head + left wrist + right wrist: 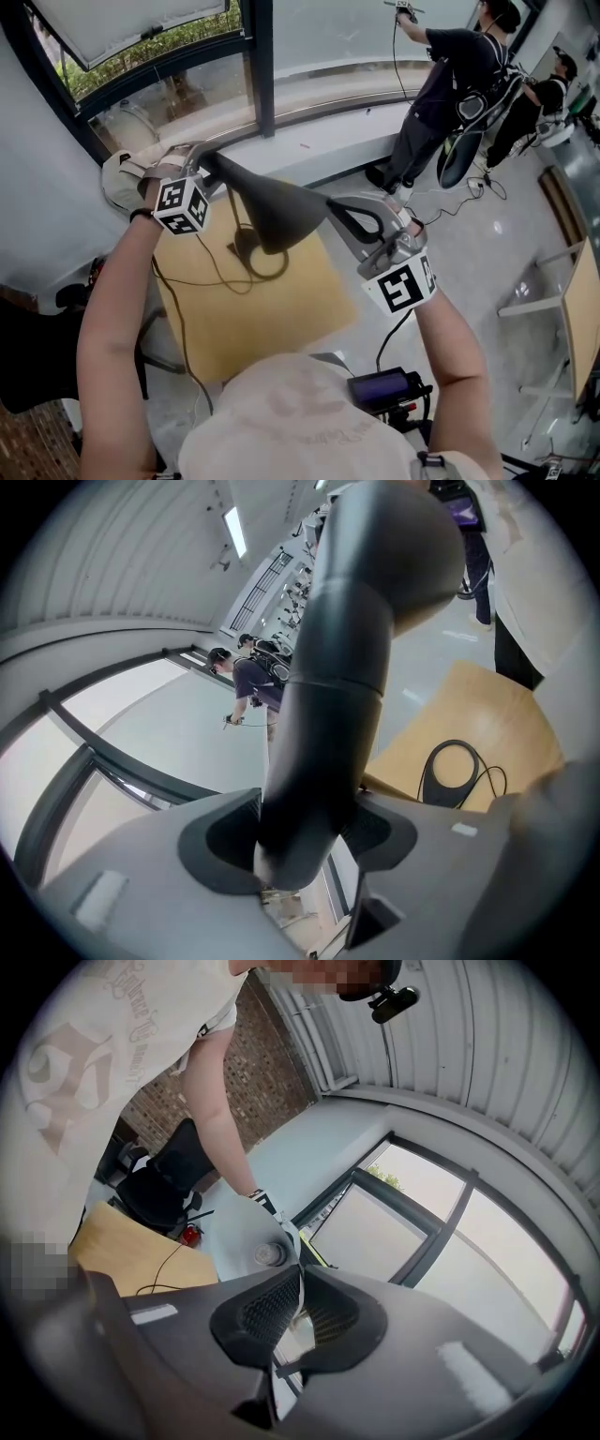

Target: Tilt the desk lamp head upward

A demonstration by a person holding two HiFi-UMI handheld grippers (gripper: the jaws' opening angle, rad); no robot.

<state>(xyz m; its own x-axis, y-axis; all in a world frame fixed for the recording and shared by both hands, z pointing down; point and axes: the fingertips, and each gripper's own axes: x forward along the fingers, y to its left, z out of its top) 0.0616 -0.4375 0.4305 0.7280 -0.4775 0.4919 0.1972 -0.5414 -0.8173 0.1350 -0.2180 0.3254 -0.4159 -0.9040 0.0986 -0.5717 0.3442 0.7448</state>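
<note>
The desk lamp's dark cone head point(272, 211) hangs above the wooden table, between my two grippers. Its black ring base point(248, 246) rests on the tabletop with a cable trailing off. My left gripper point(208, 167) is shut on the lamp's thick grey neck point(328, 696), which fills the gap between the pads point(375, 832) in the left gripper view. My right gripper point(337, 208) pinches the rim of the shade. In the right gripper view a thin pale edge point(300, 1288) sits between the nearly closed jaws, and the shade's white inside point(234, 1241) with its bulb shows beyond.
The small wooden table point(281, 319) stands by a big dark-framed window point(262, 66). A black device with cables point(389, 389) lies on the floor beside the table. Two other people point(450, 84) work at the back right, and a black chair point(159, 1185) is behind me.
</note>
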